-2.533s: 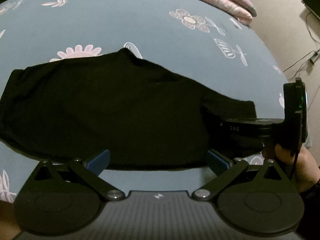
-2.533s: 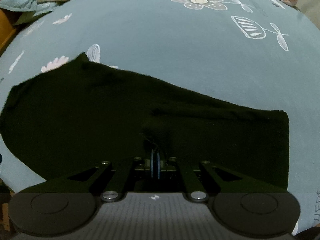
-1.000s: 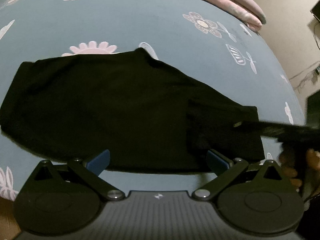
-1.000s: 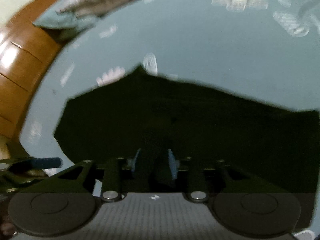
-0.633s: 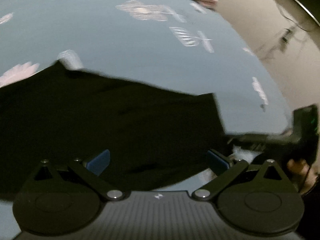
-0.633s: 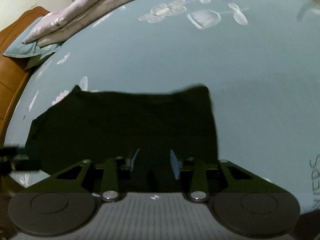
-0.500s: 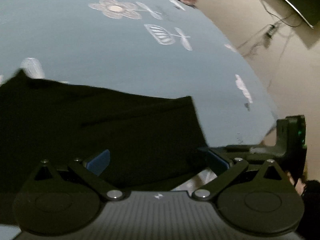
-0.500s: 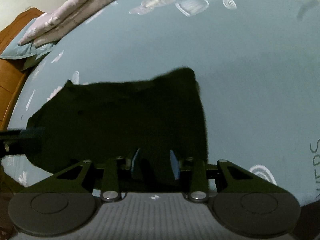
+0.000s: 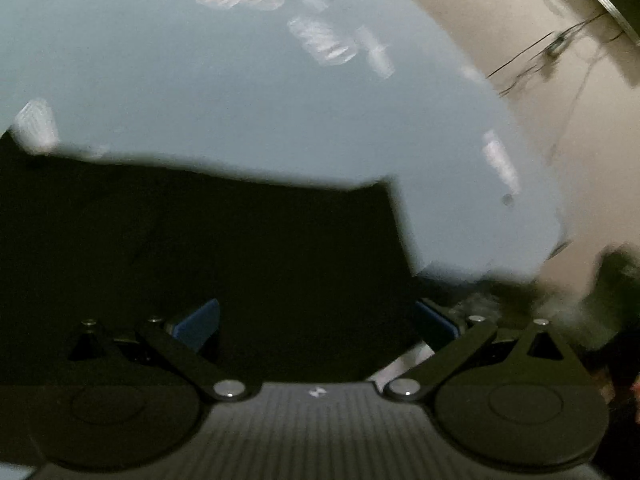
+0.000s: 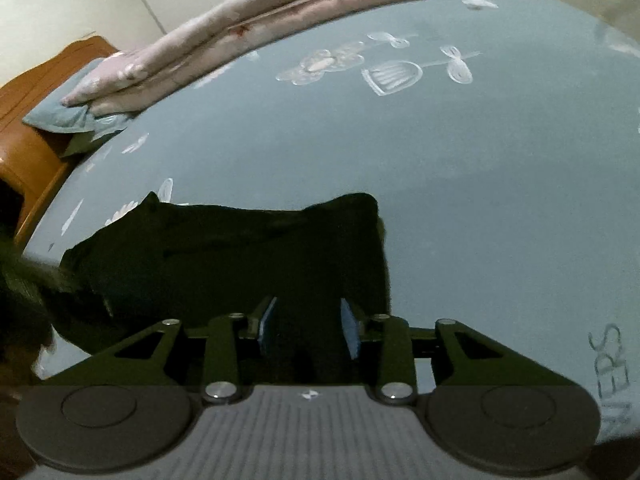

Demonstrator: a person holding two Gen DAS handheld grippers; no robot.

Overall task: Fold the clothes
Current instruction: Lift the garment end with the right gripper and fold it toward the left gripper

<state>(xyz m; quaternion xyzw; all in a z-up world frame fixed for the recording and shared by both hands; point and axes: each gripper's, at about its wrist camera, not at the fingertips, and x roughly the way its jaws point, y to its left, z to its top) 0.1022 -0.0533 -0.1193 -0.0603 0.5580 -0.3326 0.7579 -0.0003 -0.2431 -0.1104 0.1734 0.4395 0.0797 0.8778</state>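
Note:
A black garment (image 10: 224,256) lies flat on the grey-blue flowered bed sheet (image 10: 480,200). In the right wrist view my right gripper (image 10: 307,324) hovers low over the garment's near right part. Its jaws are partly apart and opening, and black cloth shows in the gap, but the blue pads (image 10: 267,320) do not press on it. The left wrist view is blurred. There my left gripper (image 9: 318,320) stands wide open over the garment's (image 9: 200,248) near edge, close to its right end, with cloth lying under the gap.
A folded pink quilt (image 10: 320,12) and a blue pillow (image 10: 68,116) lie at the head of the bed, by a wooden headboard (image 10: 24,140). The bed's right edge meets a beige wall with cables (image 9: 560,44). Bare sheet (image 9: 240,100) stretches beyond the garment.
The right gripper was shut on the cloth and its jaws now stand apart. Both grippers have shifted right toward the garment's right end. The left gripper has stayed open.

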